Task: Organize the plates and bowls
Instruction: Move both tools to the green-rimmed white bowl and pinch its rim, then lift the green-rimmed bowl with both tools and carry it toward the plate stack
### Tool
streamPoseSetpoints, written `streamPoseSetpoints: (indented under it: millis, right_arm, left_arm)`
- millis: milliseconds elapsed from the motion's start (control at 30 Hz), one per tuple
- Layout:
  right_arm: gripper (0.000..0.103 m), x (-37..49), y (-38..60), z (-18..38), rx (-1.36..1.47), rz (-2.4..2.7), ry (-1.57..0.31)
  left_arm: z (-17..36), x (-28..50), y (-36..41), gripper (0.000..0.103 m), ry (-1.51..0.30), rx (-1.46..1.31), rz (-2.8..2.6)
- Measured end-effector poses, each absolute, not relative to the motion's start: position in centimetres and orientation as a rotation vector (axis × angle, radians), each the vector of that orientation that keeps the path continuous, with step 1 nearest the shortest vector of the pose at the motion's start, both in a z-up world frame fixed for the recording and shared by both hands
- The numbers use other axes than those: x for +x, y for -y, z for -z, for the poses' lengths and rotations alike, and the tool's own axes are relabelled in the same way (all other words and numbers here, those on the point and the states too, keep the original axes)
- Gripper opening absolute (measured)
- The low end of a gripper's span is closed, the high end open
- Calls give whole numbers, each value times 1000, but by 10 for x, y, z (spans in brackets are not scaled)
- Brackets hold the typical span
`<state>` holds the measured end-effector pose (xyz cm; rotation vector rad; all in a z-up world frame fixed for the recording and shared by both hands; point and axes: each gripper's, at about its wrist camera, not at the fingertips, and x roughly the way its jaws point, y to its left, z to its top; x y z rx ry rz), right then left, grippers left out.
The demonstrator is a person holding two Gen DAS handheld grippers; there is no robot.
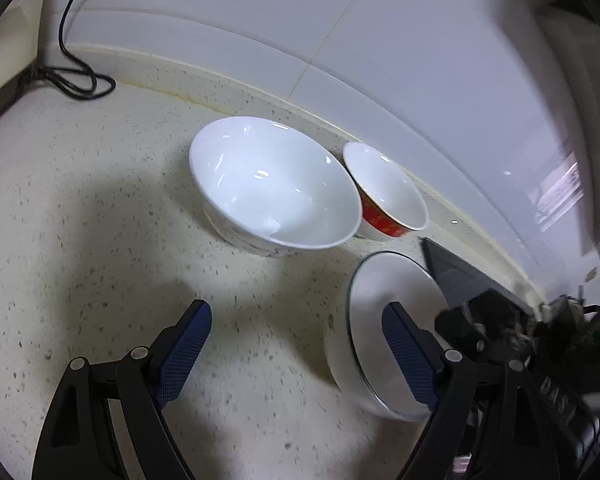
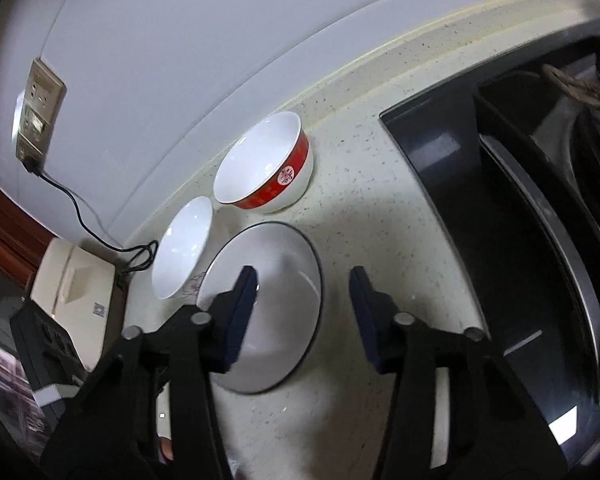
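With both the left gripper [image 1: 296,354] and the right gripper [image 2: 304,312] spread and empty, the dark-rimmed bowl [image 2: 276,304] beside the red-banded bowl [image 2: 266,164] should be straddled at its rim before the jaws are closed.

The worktop [image 1: 100,208] is showing cream with dark and grey speckles, running to a pale cream strip at its back edge. The big bowl [image 1: 274,182] near that edge is gleaming plain white inside, with a faint grey drawing on its outer wall. The small bowl [image 2: 262,162] beside it is wearing a red band with paler marks and a white round emblem, over a white base and white inside. The plate [image 2: 266,304] is showing white with a thin dark rim. Both grippers are showing black arms with blue pads [image 1: 182,350]. The wall [image 1: 260,20] is looking pale grey-white, the cable [image 1: 74,80] black, the hob [image 2: 480,216] black.
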<state>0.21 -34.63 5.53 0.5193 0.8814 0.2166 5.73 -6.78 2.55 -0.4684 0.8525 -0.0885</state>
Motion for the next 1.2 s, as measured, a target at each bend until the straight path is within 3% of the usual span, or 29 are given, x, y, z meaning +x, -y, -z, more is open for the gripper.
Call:
streamPoseSetpoints:
  millis: [100,433,533,600,667,733,1200]
  right_arm:
    - [38,3,341,-51,488,-206,-904]
    - [35,-4,333,-45,465,-183,-913]
    - [25,-4,334,-41,453,-163,-910]
    - [24,-6,335,-40,466,-170,-901]
    - [21,-7,333,-41,453,-169,-900]
    - [20,-8,331,-40,458,-179,-899]
    - [19,-17,312,-35,500,-302,-922]
  left_arm:
    - [-23,61,78,82,-865,-420,80]
    - [-12,68,90,68,-836,-327,77]
    - [-11,67,92,61,-822,-318,122]
    - [-12,66,93,49,-827,-317,151]
    - [-14,64,100,28,-832,-277,176]
    - [-16,61,105,17,-822,-245,181]
    - [-23,39,76,16,-812,-285,127]
